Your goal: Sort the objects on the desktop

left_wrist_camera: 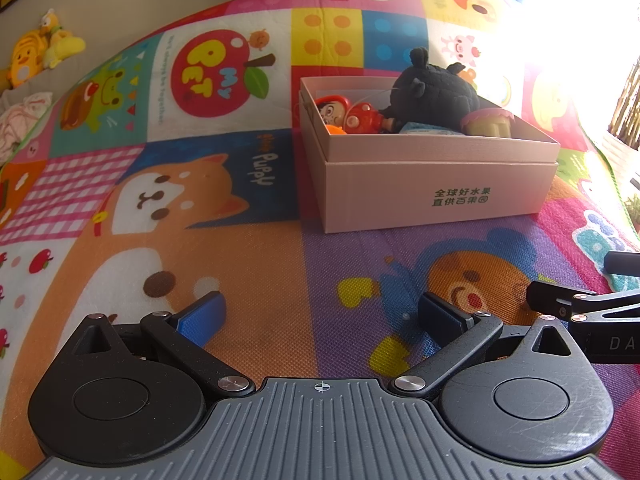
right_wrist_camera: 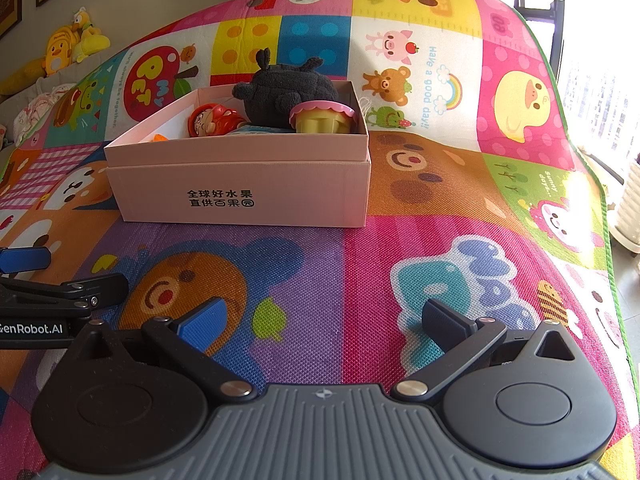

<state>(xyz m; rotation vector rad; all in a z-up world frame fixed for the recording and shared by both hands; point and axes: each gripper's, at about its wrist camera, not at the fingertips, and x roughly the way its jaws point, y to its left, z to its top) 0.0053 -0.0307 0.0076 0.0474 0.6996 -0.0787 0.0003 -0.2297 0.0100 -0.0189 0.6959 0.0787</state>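
A pink cardboard box stands on the colourful play mat. Inside it lie a black plush toy, a red doll figure, a yellow cup with a pink rim and something orange. My left gripper hovers open over the mat in front of the box, nothing between its blue pads. My right gripper is also open and empty, nearer the box's right corner. Each gripper shows at the edge of the other's view.
The play mat covers the surface; its green edge falls off at the right near a bright window. Yellow plush toys and crumpled cloth sit at the far left by the wall.
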